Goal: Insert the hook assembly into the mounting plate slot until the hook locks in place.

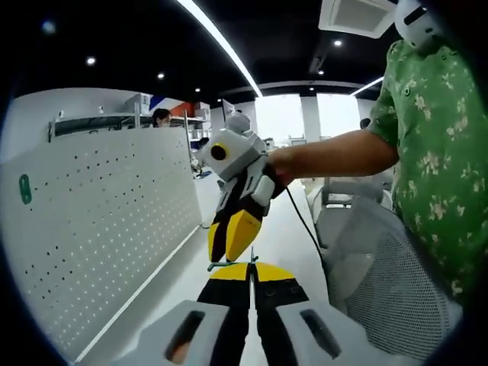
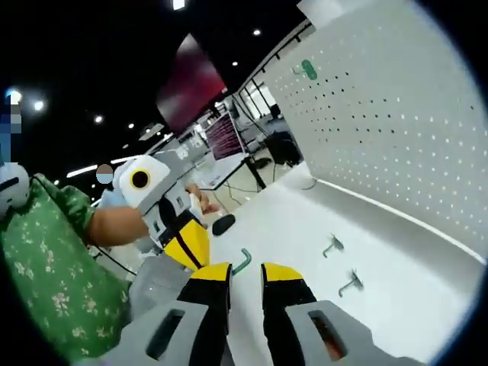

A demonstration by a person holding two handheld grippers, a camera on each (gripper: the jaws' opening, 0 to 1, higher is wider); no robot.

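- Left hand-held gripper: jaws pinched together on thin green hook; most of hook hidden.
- Right hand-held gripper: jaws slightly apart, holding nothing.
- Right gripper view: two grey hooks on white tabletop, near pegboard.

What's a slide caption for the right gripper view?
Left gripper holds a green hook over the white table; pegboard behind.

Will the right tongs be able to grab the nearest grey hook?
Probably yes. The right tongs are open, and that grey hook lies loose on the white table beside them, nothing in between.
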